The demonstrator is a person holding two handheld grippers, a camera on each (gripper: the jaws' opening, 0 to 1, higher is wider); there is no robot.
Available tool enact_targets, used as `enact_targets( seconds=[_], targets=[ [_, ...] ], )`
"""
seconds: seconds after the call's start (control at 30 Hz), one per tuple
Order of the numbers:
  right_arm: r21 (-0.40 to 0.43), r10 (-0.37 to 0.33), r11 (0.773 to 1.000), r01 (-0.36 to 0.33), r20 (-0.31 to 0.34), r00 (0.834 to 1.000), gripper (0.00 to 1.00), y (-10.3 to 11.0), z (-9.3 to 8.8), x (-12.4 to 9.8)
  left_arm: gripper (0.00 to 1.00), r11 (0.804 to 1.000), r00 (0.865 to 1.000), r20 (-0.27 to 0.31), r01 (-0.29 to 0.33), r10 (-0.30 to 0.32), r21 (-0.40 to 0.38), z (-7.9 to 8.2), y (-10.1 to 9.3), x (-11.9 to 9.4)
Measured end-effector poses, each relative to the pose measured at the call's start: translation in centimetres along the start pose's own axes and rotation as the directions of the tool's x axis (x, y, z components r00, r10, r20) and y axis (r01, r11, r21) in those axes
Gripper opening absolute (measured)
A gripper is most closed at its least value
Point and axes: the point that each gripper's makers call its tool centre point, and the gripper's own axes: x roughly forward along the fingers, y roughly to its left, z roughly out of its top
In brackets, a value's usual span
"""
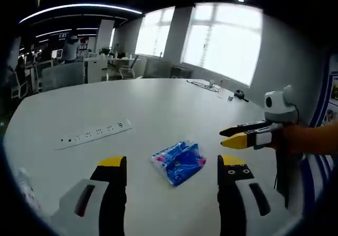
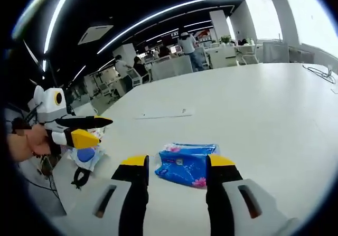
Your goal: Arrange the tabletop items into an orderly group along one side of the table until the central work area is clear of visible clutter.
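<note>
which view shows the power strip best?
Left gripper view: the power strip lies unobstructed on the table, with its sockets visible. In the right gripper view it is a thin, far-off white strip, with no sockets discernible.

Tbl [image 1: 158,109] is holding: 1 blue tissue pkt [image 1: 178,162], 1 white pwr strip [image 1: 95,134], 1 cable bundle [image 1: 203,85] at far edge, 1 clear wrapped pkt [image 1: 26,188] lying nr edge.

packet [image 1: 178,162]: frame centre, on the table [image 1: 158,109]
power strip [image 1: 95,133]: left of packet; cables [image 1: 211,86]: upper right
</note>
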Motion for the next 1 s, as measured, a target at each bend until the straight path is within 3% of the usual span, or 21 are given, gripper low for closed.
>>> enact_targets(
  seconds=[0.27,0.57,1.0],
  targets=[
    [-0.011,0.049,0.999,-0.048,0.031,0.998,0.42,3.8,1.1,-0.6,0.72,1.000,0.999,0.045,-0.011,0.011,-0.009,1.4,0.0,-4.0],
    [-0.013,0.081,0.997,-0.081,0.044,0.996,0.42,7.2,1.1,-1.3,0.71,0.999,0.996,0.077,-0.036,0.036,0.002,2.4,0.8,-9.0],
    [-0.009,0.132,0.991,-0.131,0.095,0.987,0.41,12.2,1.9,-2.7,0.69,0.995,0.990,0.101,-0.101,0.101,-0.003,2.0,2.8,-17.0]
  ],
)
